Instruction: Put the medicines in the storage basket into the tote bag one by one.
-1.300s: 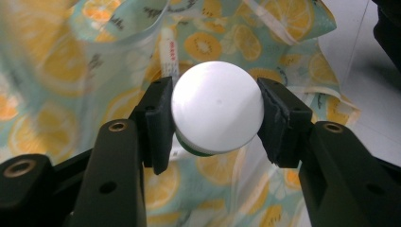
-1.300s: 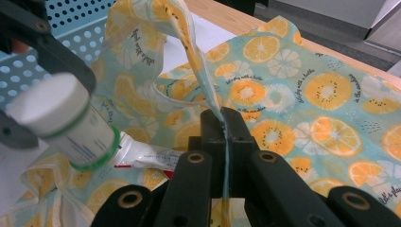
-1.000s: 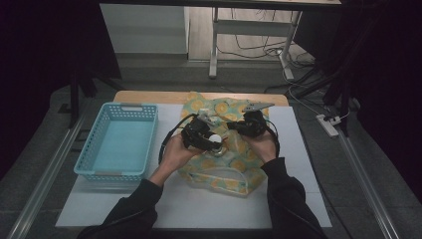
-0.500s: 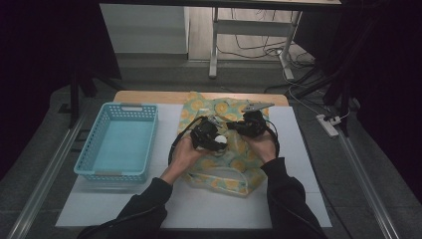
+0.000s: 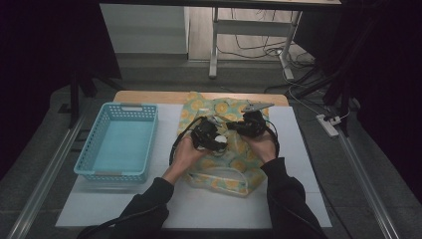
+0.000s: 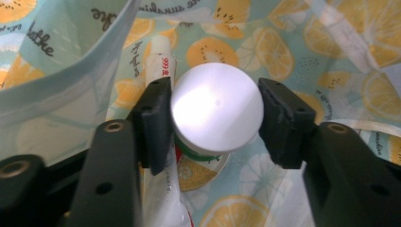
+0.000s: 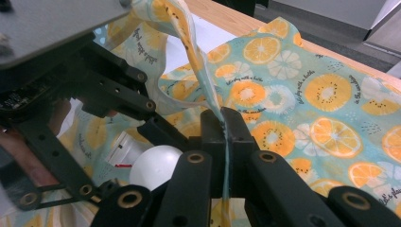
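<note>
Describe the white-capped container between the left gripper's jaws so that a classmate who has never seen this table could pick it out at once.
Start at the fruit-print fabric bag in the middle of the table, right of the blue basket. Inside its open mouth, which the right gripper holds up by the rim, sits the container. Its round, plain white cap stands out against the orange slices.

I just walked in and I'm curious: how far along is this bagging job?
Midway. The right tool pinches the fruit-print bag rim, holding it open. The left tool, jaws just widening, has the white-capped bottle inside the bag beside a tube. Left: let go and withdraw. The blue basket sits aside.
</note>
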A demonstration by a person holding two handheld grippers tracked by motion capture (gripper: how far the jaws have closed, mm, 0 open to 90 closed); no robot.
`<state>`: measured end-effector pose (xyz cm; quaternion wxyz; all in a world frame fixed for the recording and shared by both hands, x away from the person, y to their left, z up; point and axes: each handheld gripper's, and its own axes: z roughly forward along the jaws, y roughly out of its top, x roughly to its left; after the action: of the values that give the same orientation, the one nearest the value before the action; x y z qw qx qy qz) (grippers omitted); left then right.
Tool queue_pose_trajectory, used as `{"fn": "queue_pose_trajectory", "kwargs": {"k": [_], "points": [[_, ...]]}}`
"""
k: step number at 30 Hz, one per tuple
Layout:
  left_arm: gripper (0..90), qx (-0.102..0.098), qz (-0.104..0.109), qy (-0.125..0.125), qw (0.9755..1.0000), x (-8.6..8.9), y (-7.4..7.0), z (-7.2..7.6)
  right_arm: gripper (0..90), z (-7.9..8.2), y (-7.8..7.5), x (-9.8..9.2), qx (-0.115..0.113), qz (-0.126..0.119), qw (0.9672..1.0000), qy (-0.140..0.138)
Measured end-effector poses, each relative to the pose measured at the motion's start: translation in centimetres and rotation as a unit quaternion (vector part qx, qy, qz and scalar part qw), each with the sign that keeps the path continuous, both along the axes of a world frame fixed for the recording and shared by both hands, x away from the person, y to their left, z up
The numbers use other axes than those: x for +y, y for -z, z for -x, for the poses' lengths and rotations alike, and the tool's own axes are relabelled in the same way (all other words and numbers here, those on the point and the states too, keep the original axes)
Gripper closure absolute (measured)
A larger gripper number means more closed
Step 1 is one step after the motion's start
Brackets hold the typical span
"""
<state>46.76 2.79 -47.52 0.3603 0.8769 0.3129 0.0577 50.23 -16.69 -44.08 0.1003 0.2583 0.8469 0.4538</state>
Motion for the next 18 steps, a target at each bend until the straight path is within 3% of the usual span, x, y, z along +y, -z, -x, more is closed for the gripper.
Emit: {"fn": "queue_pose_trajectory", "kwargs": {"k": [18], "points": [[21.2, 0.001, 0.037, 0.022, 0.9991, 1.4, -2.1, 2.2, 88.9, 0.2, -0.1, 0.2, 0.0, -0.001, 1.0, -0.004]]}}
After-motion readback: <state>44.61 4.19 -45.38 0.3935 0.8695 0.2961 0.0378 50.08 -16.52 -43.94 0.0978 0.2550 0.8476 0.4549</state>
